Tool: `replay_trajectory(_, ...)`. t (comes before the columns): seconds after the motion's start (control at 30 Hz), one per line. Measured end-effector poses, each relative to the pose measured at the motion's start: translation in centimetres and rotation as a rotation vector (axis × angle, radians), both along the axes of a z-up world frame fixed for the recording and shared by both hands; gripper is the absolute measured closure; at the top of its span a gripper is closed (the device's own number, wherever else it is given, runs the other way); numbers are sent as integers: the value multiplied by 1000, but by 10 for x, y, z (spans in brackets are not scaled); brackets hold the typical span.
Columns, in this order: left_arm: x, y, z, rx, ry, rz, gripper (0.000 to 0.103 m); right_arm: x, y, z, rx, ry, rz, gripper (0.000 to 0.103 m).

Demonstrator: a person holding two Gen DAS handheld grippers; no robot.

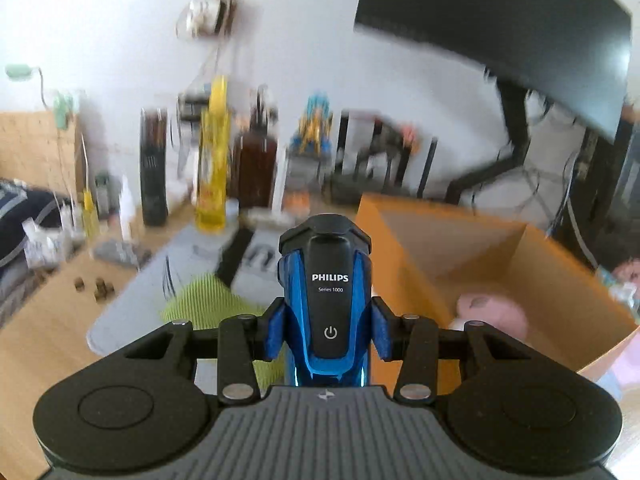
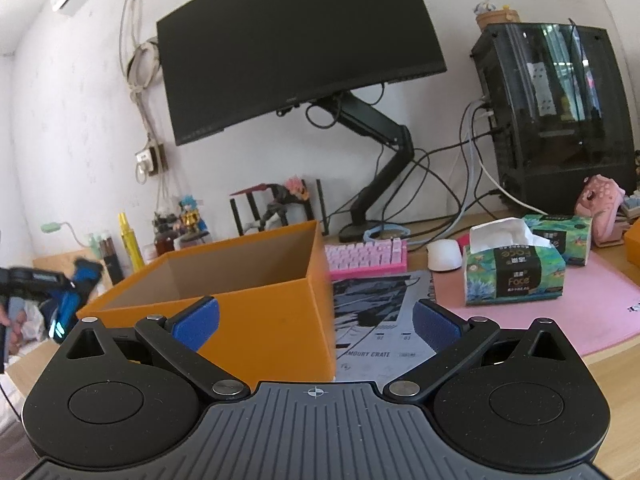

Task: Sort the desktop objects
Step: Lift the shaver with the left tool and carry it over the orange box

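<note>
Item 1: blue and black Philips shaver (image 1: 329, 300), marked "Series 1000", power symbol facing the camera. It stands upright, head uppermost, clamped between the 2 blue pads of the left gripper (image 1: 329, 330), and is held above the desk, beside the left wall of the orange box.

Item 2: orange cardboard box (image 1: 404, 248), open-topped, at 2 o'clock from the shaver in the left wrist view. A pink rounded object (image 1: 494, 312) lies inside; its identity cannot be told.

Item 3: right gripper (image 2: 316, 322), fingers spread wide apart and holding nothing, poised in front of the box's near wall (image 2: 264, 320). In its view the shaver (image 2: 74, 292) appears at 9 o'clock, blurred.

Item 4: green ridged mat (image 1: 208, 300), at 9 o'clock from the shaver, on a grey desk pad (image 1: 132, 312).

Item 5: pink keyboard (image 2: 366, 258), white mouse (image 2: 444, 254) and tissue box (image 2: 516, 272), at 1 to 2 o'clock from the right gripper.

Item 6: black monitor (image 2: 296, 44) on an arm at 12 o'clock; dark PC case (image 2: 556, 112) at 2 o'clock.

Item 7: yellow bottle (image 1: 214, 160) and brown bottle (image 1: 254, 164) at 11 o'clock, blurred, against the wall.
</note>
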State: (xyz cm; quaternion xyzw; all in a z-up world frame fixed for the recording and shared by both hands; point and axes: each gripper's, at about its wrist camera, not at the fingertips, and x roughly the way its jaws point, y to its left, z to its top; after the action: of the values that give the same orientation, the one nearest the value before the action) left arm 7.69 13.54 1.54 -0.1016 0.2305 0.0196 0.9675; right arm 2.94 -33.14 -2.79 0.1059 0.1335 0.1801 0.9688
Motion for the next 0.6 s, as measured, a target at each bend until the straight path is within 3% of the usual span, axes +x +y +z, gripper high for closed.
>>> replay_trajectory(0.27,-6,-38,51,16,-145,-120,58,1,-6,0,12,-2,-1,0)
replay_trajectory(0.6,33,-106,58,119,-144,-256,58,1,-13,0,27,-5,-2,0)
